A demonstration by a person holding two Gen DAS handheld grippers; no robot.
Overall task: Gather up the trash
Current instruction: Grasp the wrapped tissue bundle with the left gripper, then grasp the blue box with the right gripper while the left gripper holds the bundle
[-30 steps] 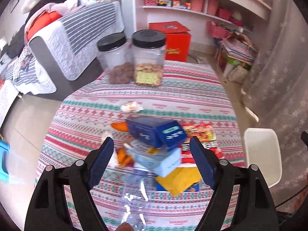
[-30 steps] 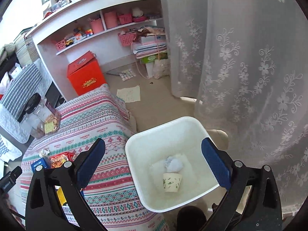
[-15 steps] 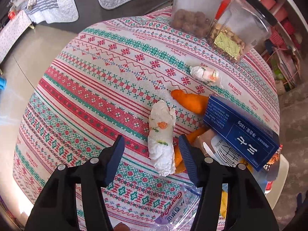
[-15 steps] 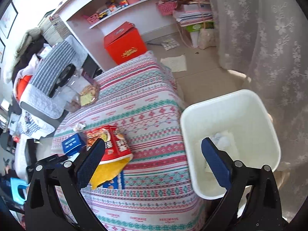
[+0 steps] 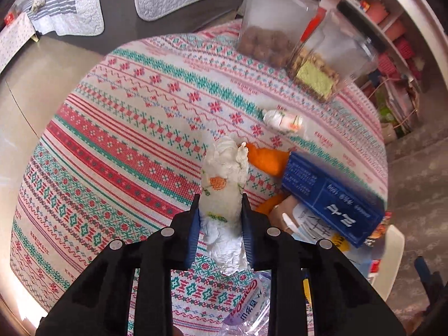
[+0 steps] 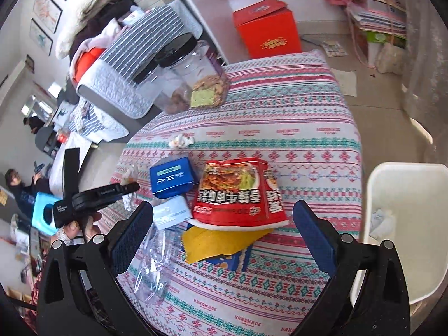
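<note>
Left gripper fingers pinch one crumpled white floral-printed napkin; right gripper fingers spread wide. Two black-lidded clear plastic jars; "HANDMADE" on the striped bench cloth.

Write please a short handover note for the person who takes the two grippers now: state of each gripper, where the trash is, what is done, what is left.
Left gripper: shut on the crumpled white paper towel with orange print, above the patterned tablecloth.
Right gripper: open, empty, over the red snack bag.
White plastic bin stands beside the table, some white trash already inside.
Left on the table: small crumpled tissue, blue carton, clear plastic wrapper, yellow packet.
Next, probably: carry the towel to the bin.
</note>
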